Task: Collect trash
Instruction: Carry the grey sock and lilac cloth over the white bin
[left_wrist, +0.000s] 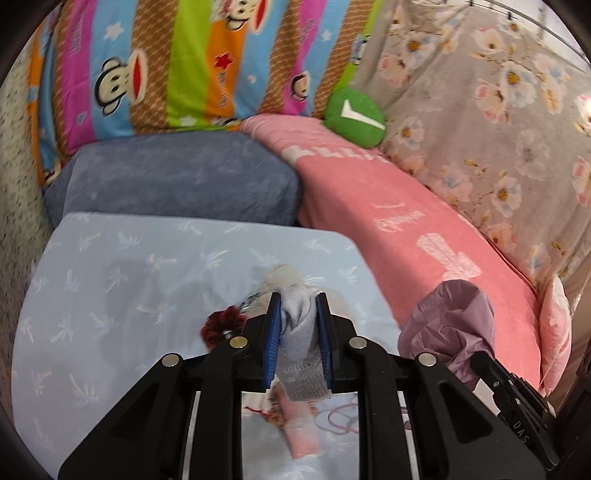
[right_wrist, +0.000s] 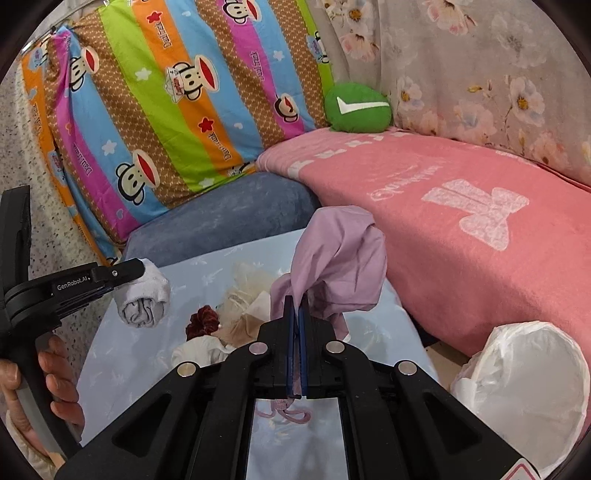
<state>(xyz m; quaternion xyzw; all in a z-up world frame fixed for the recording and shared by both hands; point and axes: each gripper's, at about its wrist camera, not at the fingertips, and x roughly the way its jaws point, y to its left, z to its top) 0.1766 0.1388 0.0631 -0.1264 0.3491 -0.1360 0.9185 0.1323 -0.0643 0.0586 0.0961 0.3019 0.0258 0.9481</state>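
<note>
- Rolled grey-white knit sock (left_wrist: 300, 332): soft, ribbed cuff hanging down, pinched between the blue pads of the left gripper (left_wrist: 297, 299), held clear above the table; jaws narrow, clamped on it.
- Lilac cloth (right_wrist: 338, 258): thin, crumpled, limp, bunched above the right gripper (right_wrist: 295, 301); jaws nearly together with a fold of it caught between the pads. Also held above the table.
- Remaining pile on the table (right_wrist: 122, 350): dark red fuzzy scrunchie (right_wrist: 202, 320), cream straw-like bundle (right_wrist: 245, 286), white cloth wad (right_wrist: 199, 350), pink cord loop (right_wrist: 284, 413) near the front edge.
- Table cover is smooth, pale blue, with a faint white palm print.
- Bin (right_wrist: 524, 398) to the right of the table, round, lined with a crinkly white plastic bag, mouth open.
- Person's hand (right_wrist: 55, 384) wraps the left gripper's handle.
- Behind: blue-grey plush cushion (left_wrist: 177, 177), pink fleecy blanket (left_wrist: 406, 206), round green pillow with white tick (left_wrist: 352, 116), striped monkey-print pillow (left_wrist: 166, 66), grey floral sheet (left_wrist: 498, 110).
</note>
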